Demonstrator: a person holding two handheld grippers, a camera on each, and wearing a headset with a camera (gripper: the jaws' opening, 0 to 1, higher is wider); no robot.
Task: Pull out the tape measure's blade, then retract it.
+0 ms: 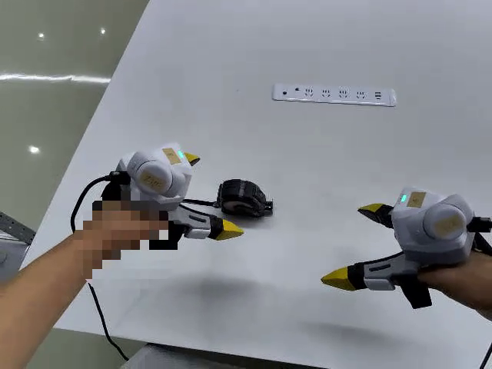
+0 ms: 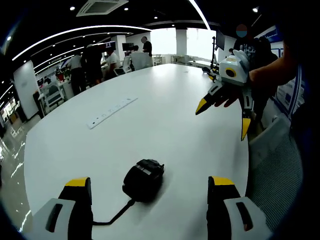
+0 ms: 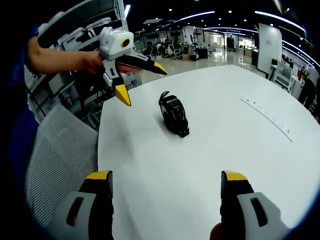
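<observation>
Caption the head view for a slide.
Open left gripper and open right gripper flank a black tape measure, not yet extended, on the white table.

White power strip (image 1: 334,94) flat on the white table (image 1: 231,46), far side

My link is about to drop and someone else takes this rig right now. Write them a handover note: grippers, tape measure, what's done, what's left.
Left gripper: open, holding nothing, close beside the black tape measure, which sits ahead of and between its jaws.
Right gripper: open, holding nothing, above the white table, well apart from the tape measure.
Tape measure: lying on the table, untouched, with no blade drawn out.
Done: nothing yet.
Left: hold the case, grip the blade's end, pull it out, then retract it.
</observation>
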